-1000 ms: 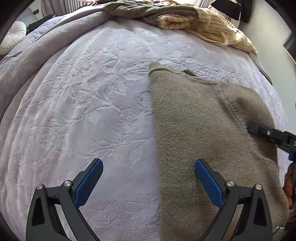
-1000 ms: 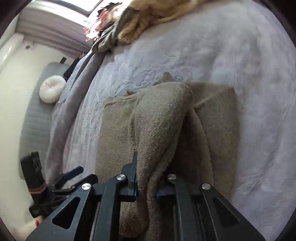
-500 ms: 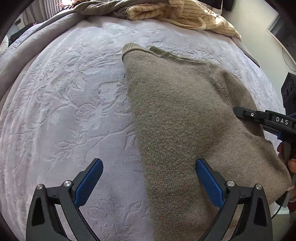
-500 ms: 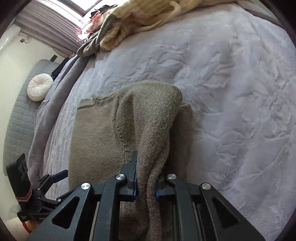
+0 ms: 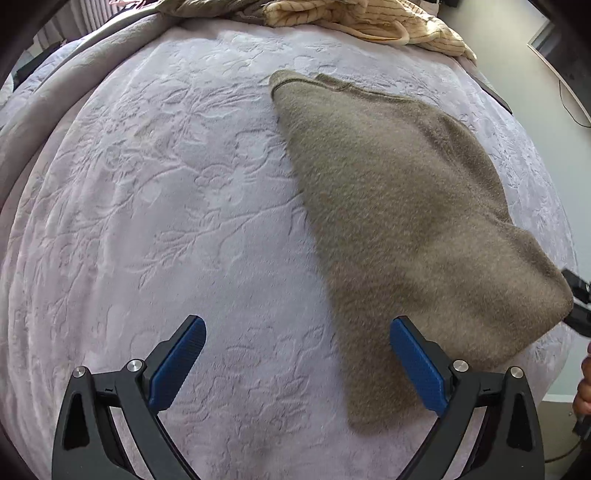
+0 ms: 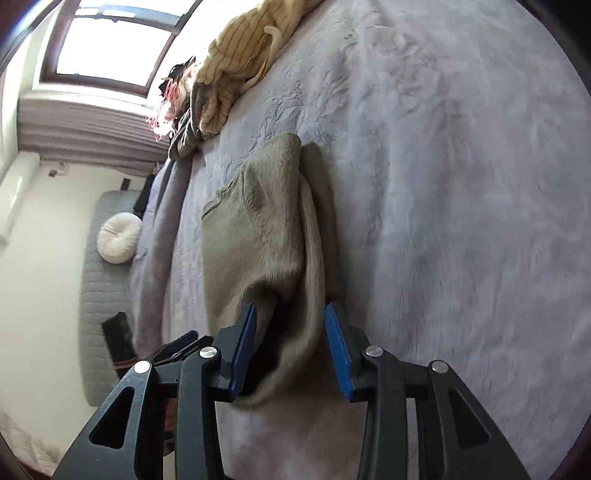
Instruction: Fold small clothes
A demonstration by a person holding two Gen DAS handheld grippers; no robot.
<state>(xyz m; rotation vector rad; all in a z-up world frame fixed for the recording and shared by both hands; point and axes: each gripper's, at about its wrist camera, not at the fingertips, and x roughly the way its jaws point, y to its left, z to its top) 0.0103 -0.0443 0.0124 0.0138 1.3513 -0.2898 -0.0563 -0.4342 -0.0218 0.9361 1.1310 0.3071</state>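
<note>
Sweater: we see a fuzzy olive-brown knit sweater (image 5: 399,221) lying on the bed, folded over on itself, its ribbed edge towards the far clothes pile.
Bed: a pale lilac bedspread with an embossed floral pattern (image 5: 166,192) covers it, and the sweater sits right of centre in our left wrist view.
Left gripper: our black left gripper with blue pads (image 5: 295,363) hangs low over the bedspread, jaws wide apart, gripping nothing; its right pad (image 5: 417,369) stands over the sweater's near corner, though we cannot tell whether it touches.
Right gripper: our black right gripper with blue pads (image 6: 291,350) has its jaws parted, with a bunched fold of the sweater (image 6: 266,236) hanging between them; the fabric runs beside the pads, but the jaws are not closed on it.
Right gripper seen from the left: only a black tip (image 5: 578,306) shows at the sweater's right-hand corner.
Clothes pile: a cream striped garment (image 5: 369,18) and darker clothes lie heaped at the far edge of the bed, well apart from the sweater.
Room: a round white cushion (image 6: 119,238) rests against a grey quilted headboard (image 6: 92,302), with a bright window (image 6: 114,40) beyond.
</note>
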